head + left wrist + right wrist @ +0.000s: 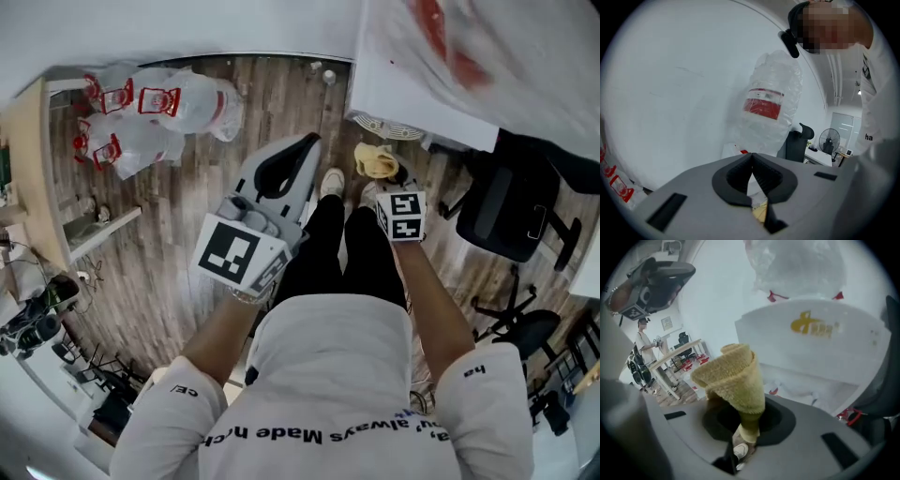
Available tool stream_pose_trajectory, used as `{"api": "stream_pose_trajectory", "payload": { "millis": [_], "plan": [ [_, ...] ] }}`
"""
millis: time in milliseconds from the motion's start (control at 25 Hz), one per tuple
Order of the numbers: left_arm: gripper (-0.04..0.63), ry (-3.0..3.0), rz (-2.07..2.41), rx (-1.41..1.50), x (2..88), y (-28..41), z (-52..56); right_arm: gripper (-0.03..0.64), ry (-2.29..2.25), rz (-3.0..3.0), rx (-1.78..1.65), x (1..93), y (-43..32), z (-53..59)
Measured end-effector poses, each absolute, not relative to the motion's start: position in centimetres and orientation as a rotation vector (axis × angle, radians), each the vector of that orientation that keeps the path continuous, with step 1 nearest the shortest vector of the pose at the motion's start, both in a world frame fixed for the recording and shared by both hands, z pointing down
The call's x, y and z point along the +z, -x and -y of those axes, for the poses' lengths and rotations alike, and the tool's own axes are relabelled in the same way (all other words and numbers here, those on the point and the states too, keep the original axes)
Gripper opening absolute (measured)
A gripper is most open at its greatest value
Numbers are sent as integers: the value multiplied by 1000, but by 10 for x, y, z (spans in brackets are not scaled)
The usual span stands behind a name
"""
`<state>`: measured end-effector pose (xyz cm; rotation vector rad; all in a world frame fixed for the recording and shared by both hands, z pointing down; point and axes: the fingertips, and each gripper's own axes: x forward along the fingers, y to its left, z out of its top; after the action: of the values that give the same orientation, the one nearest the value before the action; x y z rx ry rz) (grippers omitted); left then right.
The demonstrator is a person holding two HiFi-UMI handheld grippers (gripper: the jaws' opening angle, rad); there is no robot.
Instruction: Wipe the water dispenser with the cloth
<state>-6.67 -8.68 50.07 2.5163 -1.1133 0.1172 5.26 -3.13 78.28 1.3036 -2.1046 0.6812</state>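
Cloth [736,376], yellow and fluffy, is pinched in my right gripper [740,411]. The jaws clamp its lower fold and the rest stands up above them in a loose roll. Close beyond it I see the white front of the water dispenser [811,343] with a yellow logo, and the clear bottle [797,263] seated on top. Cloth and dispenser look near each other, but I can't tell whether they touch. My left gripper [752,157] has its jaws pressed together with nothing between them, and it points up toward the bottle's red label band.

From the head view, the dispenser's white corner juts in at the upper right, just ahead of my feet. A black office chair [511,211] crowds the right side. The wood-plank floor [187,216] lies open to my left as far as the wrapped spare bottles [159,112] by the wall and the pale worktop [33,150] edge. A standing fan [829,140] shows farther back in the room.
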Motion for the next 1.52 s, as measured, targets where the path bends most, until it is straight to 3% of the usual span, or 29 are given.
{"api": "stream_pose_trajectory", "payload": {
  "millis": [800,1520],
  "plan": [
    [20,-2669,1071,-6,392,31,62,63,-1604,2247,488,517,-135,22],
    [20,-2784,1072,-72,289,19,23,63,-1677,2416,155,327,-139,-14]
  ]
}}
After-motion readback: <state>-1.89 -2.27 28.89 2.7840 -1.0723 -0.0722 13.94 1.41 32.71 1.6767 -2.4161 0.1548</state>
